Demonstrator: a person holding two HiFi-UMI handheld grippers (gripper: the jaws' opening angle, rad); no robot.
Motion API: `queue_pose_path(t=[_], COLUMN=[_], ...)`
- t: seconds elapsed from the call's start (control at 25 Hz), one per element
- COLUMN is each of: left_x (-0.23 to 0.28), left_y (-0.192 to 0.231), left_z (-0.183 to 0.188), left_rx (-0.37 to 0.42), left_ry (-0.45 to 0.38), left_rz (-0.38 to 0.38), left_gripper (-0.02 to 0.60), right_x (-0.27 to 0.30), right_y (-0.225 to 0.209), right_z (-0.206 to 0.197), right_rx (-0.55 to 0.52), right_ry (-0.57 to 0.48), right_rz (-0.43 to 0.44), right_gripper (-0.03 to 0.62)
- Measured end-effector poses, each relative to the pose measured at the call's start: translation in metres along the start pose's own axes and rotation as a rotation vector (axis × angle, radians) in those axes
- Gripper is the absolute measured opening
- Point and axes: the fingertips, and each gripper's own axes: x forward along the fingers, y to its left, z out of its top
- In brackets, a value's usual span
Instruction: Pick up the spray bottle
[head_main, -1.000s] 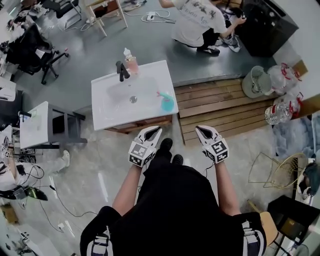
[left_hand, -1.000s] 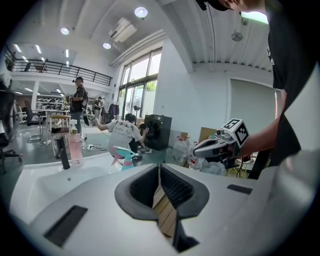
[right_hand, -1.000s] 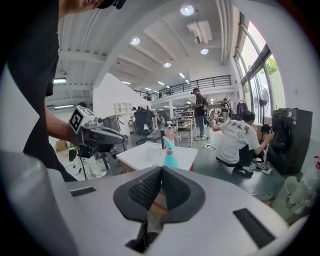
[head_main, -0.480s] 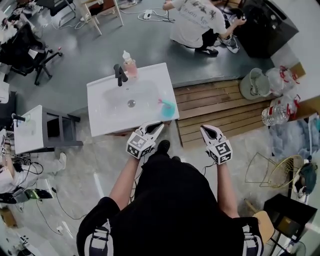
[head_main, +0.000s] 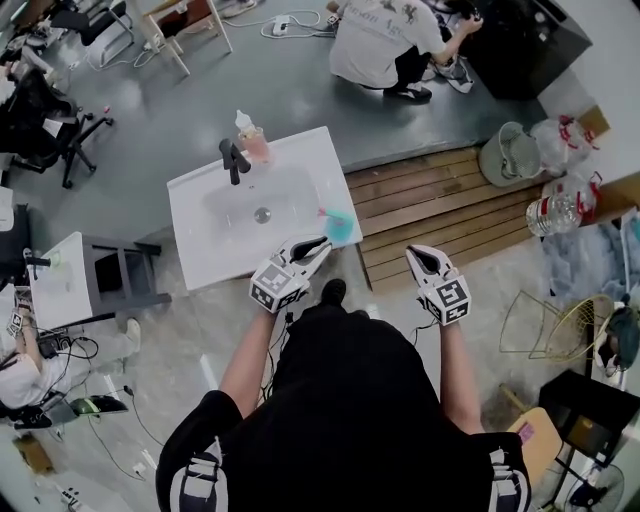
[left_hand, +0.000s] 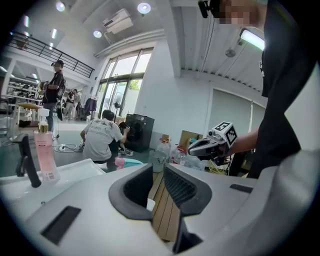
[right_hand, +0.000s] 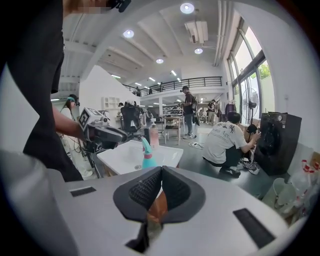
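At the far left of the sink tabletop (head_main: 200, 262), the black faucet (head_main: 232, 158) and the pink bottle (head_main: 252, 140) stand well apart from your target. Your left tool (head_main: 318, 243) has just been easing its jaws apart. They show only a narrow slit with nothing between them, and their tips are at the tabletop's near right corner. The teal spray bottle (head_main: 337, 226) stands upright at that right edge, close to those tips. Your right tool (head_main: 415, 252) is clenched and empty, over the wooden decking (head_main: 440, 190) beside the sink.

The slit looks too narrow for the bottle. If you push in now, you would likely knock it off the edge or tip it into the basin. Open wider first, then grasp the body, since the trigger head could let it swing.
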Motion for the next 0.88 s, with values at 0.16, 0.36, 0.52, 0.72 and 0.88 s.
queue_pose_path(t=[0.16, 0.36, 0.52, 0.72, 0.88], left_x=[0.003, 0.009, 0.011, 0.016, 0.021], left_y=[0.011, 0.023, 0.032, 0.043, 0.051], left_z=[0.007, 0.016, 0.023, 0.023, 0.027], left_rx=[0.009, 0.036, 0.044, 0.09, 0.127], left_ry=[-0.021, -0.044, -0.063, -0.043, -0.029], left_rz=[-0.06, -0.113, -0.14, -0.165, -0.207], left_gripper=[0.151, 0.266, 0.305, 0.317, 0.324], right_x=[0.015, 0.022, 0.028, 0.036, 0.039], right_y=[-0.002, -0.014, -0.018, -0.016, -0.017], right_z=[0.002, 0.004, 0.005, 0.005, 0.007], right_rx=[0.004, 0.027, 0.026, 0.019, 0.004], right_ry=[0.007, 0.006, 0.018, 0.026, 0.029], right_rz=[-0.002, -0.032, -0.048, -0.054, -0.07], right_gripper=[0.017, 0.017, 0.017, 0.017, 0.017])
